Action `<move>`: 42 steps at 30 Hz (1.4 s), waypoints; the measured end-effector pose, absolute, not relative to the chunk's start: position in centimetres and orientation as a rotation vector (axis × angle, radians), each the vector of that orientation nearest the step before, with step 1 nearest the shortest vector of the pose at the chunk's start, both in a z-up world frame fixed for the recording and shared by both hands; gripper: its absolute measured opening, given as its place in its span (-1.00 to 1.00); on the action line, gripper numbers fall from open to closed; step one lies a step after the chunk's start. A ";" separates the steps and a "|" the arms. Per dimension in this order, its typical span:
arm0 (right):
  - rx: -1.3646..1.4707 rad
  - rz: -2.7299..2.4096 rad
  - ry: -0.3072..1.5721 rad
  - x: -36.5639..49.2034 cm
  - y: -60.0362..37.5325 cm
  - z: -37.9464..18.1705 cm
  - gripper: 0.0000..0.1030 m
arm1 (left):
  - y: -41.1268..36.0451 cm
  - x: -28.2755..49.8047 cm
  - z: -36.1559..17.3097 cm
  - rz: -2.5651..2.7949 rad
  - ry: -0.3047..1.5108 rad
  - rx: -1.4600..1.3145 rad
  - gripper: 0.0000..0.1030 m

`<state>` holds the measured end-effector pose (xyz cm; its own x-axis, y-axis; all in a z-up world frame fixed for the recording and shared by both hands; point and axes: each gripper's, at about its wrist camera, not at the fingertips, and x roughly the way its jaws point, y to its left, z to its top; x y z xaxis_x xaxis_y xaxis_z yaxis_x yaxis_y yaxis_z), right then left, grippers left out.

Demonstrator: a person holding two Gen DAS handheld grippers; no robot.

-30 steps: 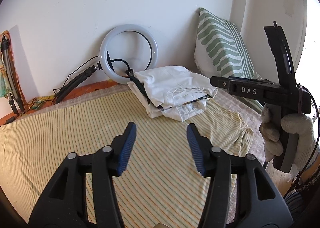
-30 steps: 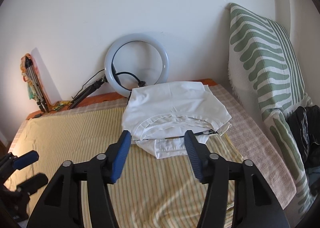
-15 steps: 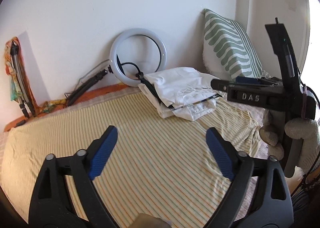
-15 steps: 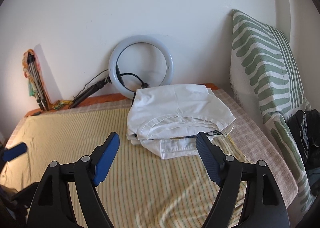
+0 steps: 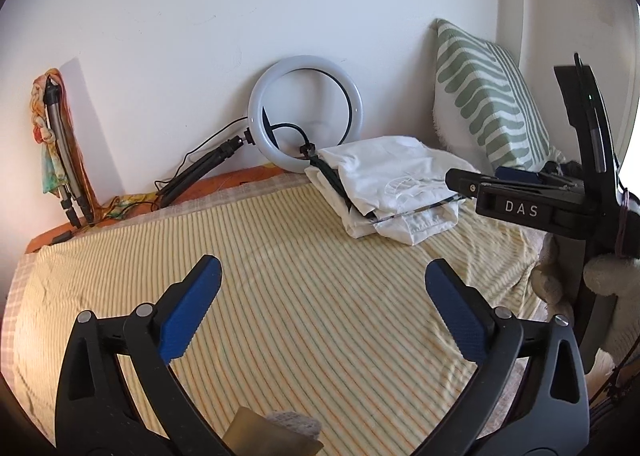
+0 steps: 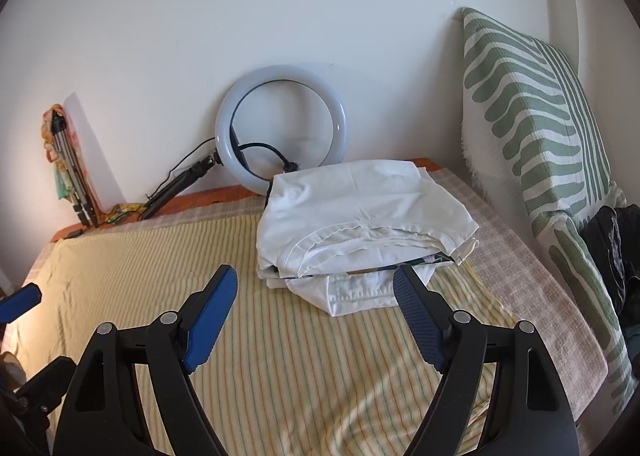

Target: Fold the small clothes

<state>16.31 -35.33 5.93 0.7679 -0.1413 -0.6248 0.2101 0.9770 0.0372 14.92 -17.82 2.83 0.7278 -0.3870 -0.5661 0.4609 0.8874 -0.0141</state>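
A stack of folded white clothes (image 6: 360, 228) lies at the far right of the striped yellow bed cover (image 6: 280, 356), with a dark garment edge showing between the layers. It also shows in the left wrist view (image 5: 392, 188). My right gripper (image 6: 316, 288) is open and empty, just short of the stack's near edge. My left gripper (image 5: 322, 276) is wide open and empty above the bare cover, well short of the stack. The right gripper's body (image 5: 532, 204) shows from the side at the right of the left wrist view.
A white ring light (image 6: 280, 128) leans on the wall behind the stack, its black stand (image 6: 176, 184) and cable to the left. A green-patterned pillow (image 6: 532, 116) stands at the right. Folded tripods (image 5: 64, 160) lean at the far left. Dark clothing (image 6: 616, 256) lies by the pillow.
Both grippers opened wider from a narrow gap. The left gripper drew back and left, away from the stack; the right one stayed near the stack's front edge.
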 end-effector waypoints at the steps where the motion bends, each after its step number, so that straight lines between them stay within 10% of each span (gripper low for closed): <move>1: 0.106 -0.191 0.671 16.3 -35.3 5.9 0.56 | -17.9 14.9 2.8 -0.471 0.594 0.138 1.00; 42: 0.161 -0.177 0.693 16.6 -35.6 5.2 0.56 | -18.6 14.6 2.7 -0.471 0.598 0.166 1.00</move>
